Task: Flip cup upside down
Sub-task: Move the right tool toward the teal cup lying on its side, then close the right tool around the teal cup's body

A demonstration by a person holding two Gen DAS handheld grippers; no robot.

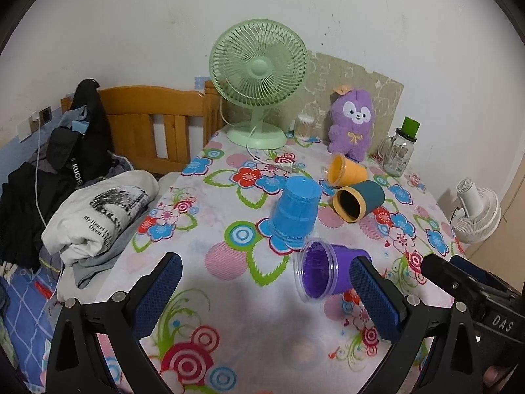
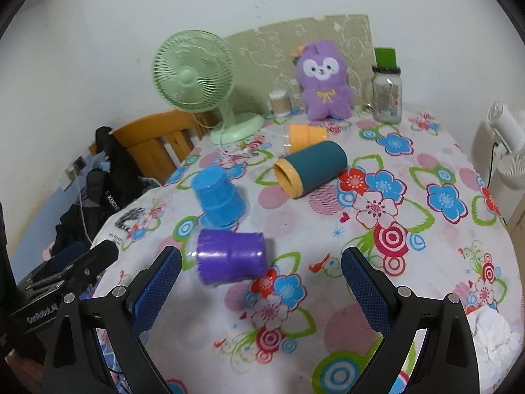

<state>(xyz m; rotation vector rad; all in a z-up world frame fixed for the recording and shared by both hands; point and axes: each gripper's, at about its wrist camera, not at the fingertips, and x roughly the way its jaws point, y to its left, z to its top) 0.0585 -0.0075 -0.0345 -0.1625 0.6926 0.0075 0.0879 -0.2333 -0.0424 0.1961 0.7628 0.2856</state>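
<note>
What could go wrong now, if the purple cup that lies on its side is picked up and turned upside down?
1. The purple cup lies on its side and may roll away when one finger of the open left gripper touches it first.
2. The blue cup, already upside down, stands close behind it; a wide swing might knock it over.
3. The cup looks thin, so a hard squeeze may deform it.

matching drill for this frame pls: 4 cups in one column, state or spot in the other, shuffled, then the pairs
Things:
1. blue cup
2. purple cup
3. teal cup
4. yellow cup

States:
A. on its side, just before the purple plush toy
B. upside down, mouth on the tablecloth
C. on its side, yellow rim
D. on its side, nearest both grippers

Pairs: 1-B, 2-D, 3-C, 4-A
</note>
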